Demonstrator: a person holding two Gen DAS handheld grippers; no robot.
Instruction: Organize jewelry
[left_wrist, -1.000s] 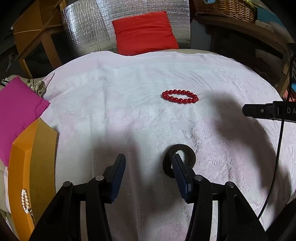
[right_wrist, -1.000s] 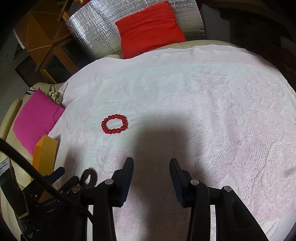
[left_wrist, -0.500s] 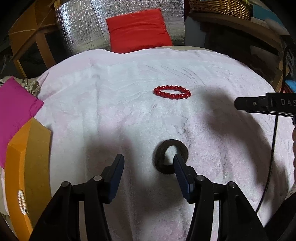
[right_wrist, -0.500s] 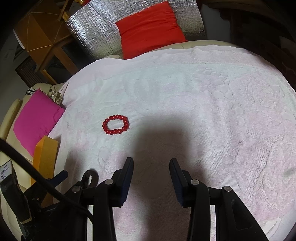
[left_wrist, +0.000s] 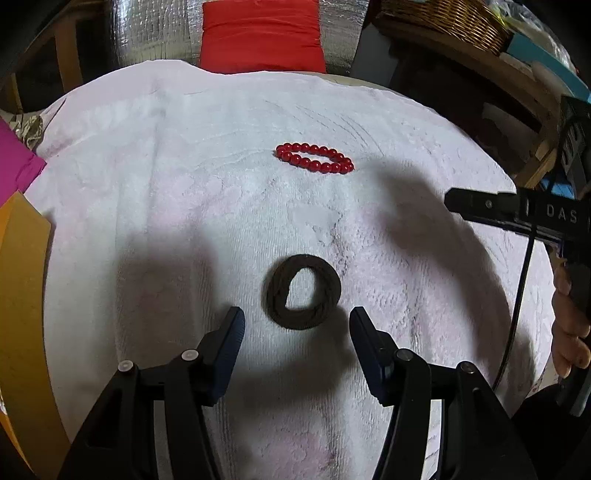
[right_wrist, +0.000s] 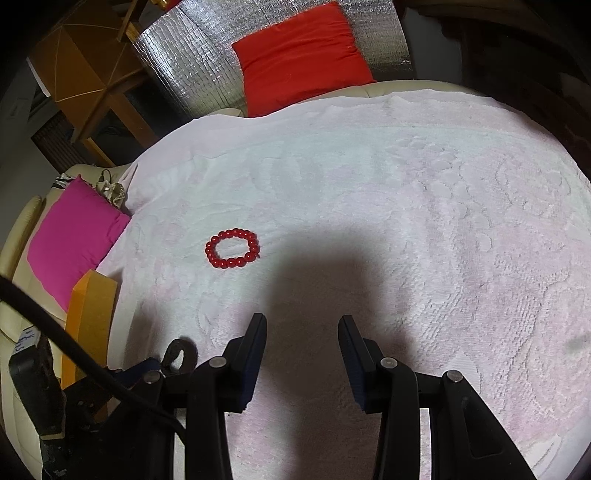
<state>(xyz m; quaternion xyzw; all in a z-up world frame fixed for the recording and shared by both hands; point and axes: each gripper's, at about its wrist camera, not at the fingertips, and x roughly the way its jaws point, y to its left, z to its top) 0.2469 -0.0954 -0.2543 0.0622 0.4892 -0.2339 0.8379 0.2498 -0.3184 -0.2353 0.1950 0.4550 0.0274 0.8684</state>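
A dark braided ring (left_wrist: 302, 291) lies flat on the white towel (left_wrist: 147, 177), just ahead of my open left gripper (left_wrist: 295, 325) and centred between its jaws. It also shows in the right wrist view (right_wrist: 180, 357), partly hidden. A red bead bracelet (left_wrist: 314, 158) lies farther back on the towel; in the right wrist view the bracelet (right_wrist: 232, 248) is ahead and to the left. My right gripper (right_wrist: 303, 328) is open and empty above bare towel. An orange box (left_wrist: 22, 288) sits at the left.
A pink cushion (right_wrist: 70, 240) lies at the towel's left edge beside the orange box (right_wrist: 88, 317). A red cushion (right_wrist: 299, 55) leans on silver foil at the back. A wicker basket (left_wrist: 443, 18) stands on a shelf at the back right. Wooden furniture (right_wrist: 85, 74) stands back left.
The left gripper has drawn back and shifted right, so the dark ring went from under the right finger to centred ahead of both fingers. The right gripper has barely moved.
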